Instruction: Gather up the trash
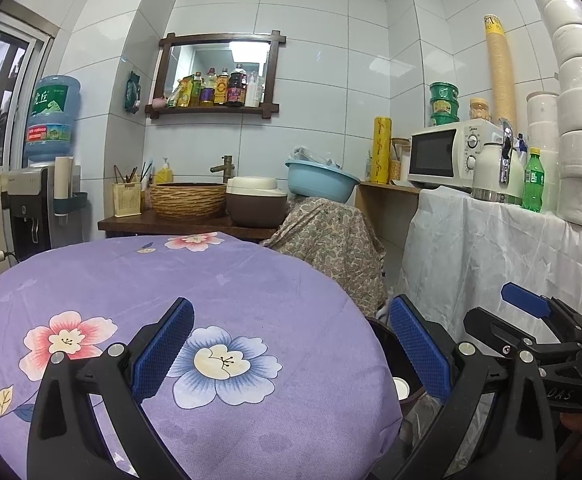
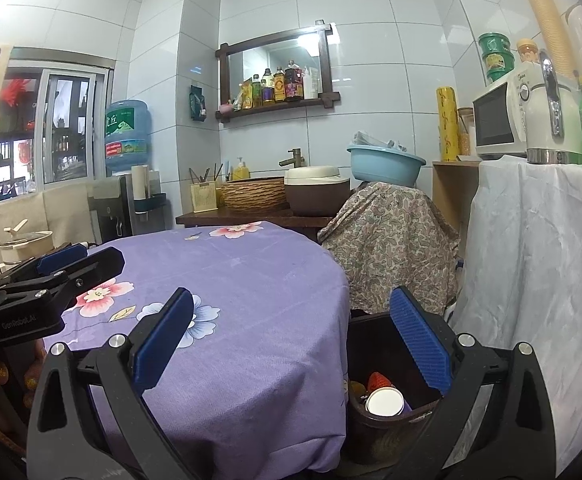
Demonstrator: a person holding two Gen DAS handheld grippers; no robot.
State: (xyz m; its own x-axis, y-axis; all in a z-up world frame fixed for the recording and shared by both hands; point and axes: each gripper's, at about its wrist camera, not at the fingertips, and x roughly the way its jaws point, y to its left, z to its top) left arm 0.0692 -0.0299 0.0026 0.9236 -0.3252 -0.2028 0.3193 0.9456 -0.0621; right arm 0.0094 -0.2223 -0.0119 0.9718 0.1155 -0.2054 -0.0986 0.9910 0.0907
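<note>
While my left claw (image 1: 291, 354) hangs over the near edge of the table (image 1: 251, 280), its blue pads stand wide apart with nothing between them. Left wrist view: purple flowered cloth covers the table, bare of loose items. At 4 o'clock from the claw, a dark bin (image 1: 395, 364) sits just beside the table edge, a white cup (image 1: 401, 387) partly showing inside. My right claw (image 1: 527, 308) shows at 3 o'clock, side-on; I cannot tell its spread from here. A microwave (image 1: 447, 156) and a green bottle (image 1: 534, 180) stand at 1 o'clock.

Right wrist view: my right claw (image 2: 291, 354) is also spread wide, empty, over the table edge and the bin (image 2: 375, 344). Bin at 5 o'clock, touching the cloth's hang. Inside: a white cup (image 2: 385, 402) on its side, a red scrap (image 2: 378, 380) behind it, something yellow at left, unclear. My left claw (image 2: 67, 260) shows at 9 o'clock. A blue basin (image 2: 383, 166) rests on a paisley-covered object at 1 o'clock.
</note>
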